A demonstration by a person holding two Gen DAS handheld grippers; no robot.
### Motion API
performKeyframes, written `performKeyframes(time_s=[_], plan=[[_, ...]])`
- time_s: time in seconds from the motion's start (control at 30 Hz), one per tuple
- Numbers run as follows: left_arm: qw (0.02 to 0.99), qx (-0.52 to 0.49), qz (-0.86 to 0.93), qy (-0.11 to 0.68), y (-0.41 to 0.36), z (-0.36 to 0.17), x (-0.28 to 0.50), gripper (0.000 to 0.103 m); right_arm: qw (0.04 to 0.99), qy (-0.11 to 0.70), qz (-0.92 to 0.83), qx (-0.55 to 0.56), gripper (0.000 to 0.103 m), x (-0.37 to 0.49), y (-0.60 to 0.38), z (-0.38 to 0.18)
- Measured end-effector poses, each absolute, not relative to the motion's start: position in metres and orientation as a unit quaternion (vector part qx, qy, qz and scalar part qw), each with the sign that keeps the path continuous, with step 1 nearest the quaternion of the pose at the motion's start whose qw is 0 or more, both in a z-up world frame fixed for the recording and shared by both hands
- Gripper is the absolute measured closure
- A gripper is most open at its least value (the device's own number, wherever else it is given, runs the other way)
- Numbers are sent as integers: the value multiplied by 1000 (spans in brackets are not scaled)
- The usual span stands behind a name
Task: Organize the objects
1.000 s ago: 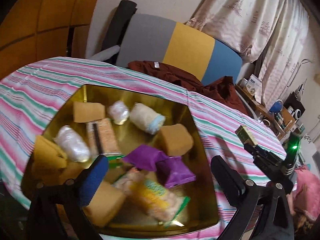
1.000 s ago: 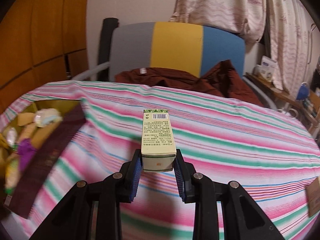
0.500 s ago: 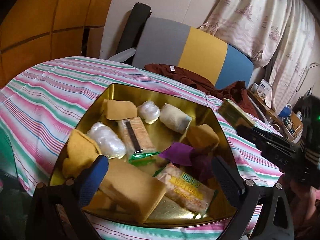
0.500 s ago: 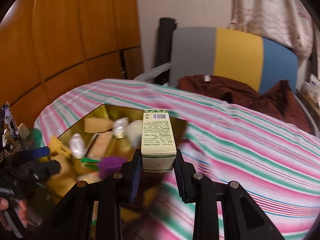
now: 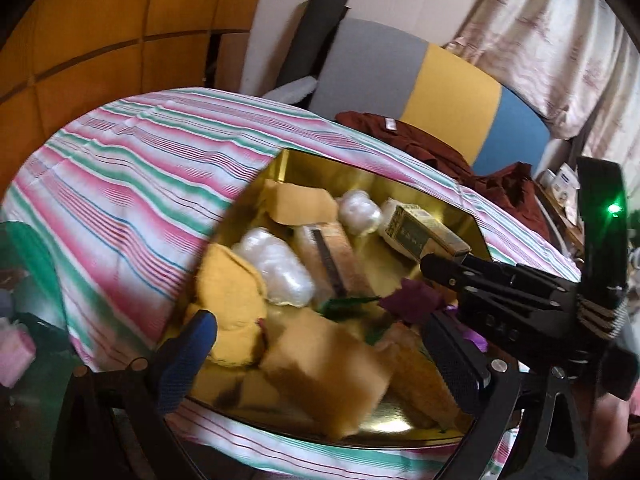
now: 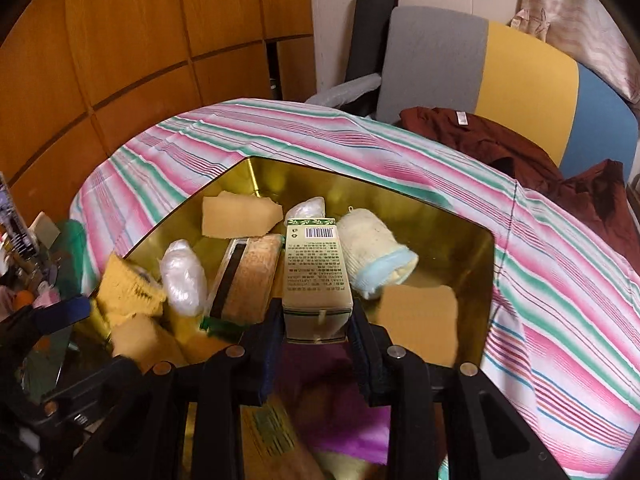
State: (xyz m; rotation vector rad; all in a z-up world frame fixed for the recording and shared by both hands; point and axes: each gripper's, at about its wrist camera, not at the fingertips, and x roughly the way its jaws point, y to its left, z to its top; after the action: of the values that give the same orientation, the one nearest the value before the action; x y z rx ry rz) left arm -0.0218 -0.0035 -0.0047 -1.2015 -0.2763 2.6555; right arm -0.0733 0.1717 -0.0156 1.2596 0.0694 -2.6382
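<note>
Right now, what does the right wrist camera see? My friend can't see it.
The right gripper holds a small green box with a barcode above a shiny gold tin full of sponges and wrapped bundles. The tin sits on a pink and green striped cloth.

One gold tin [image 6: 472, 236], two white plastic-wrapped bundles [image 6: 182, 276], one green carton [image 6: 316, 268], two tongs [image 6: 316, 344].

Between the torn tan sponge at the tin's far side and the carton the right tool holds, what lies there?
In the right wrist view, a cracker pack lies between the tan sponge and the carton.
</note>
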Motion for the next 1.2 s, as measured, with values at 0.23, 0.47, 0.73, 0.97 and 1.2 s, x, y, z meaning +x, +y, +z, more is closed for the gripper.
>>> performKeyframes(time_s=[0.23,0.47,0.73,0.97,1.2], plan=[[71,-411,903,-99,-18,0,-25,0,91,-19,-893,440,59,-78,175,-19],[55,-406,907,-92,-20,4,-25,0,78,-14,-899,431,58,-57,178,-9],[25,-402,913,-71,-22,6,-22,0,61,-3,-903,426,58,-39,169,3],[7,-398,916,-51,-22,12,-18,0,43,18,-909,414,57,-24,163,11],[-11,-385,922,-34,-23,21,-9,0,24,17,-912,409,57,-9,162,19]])
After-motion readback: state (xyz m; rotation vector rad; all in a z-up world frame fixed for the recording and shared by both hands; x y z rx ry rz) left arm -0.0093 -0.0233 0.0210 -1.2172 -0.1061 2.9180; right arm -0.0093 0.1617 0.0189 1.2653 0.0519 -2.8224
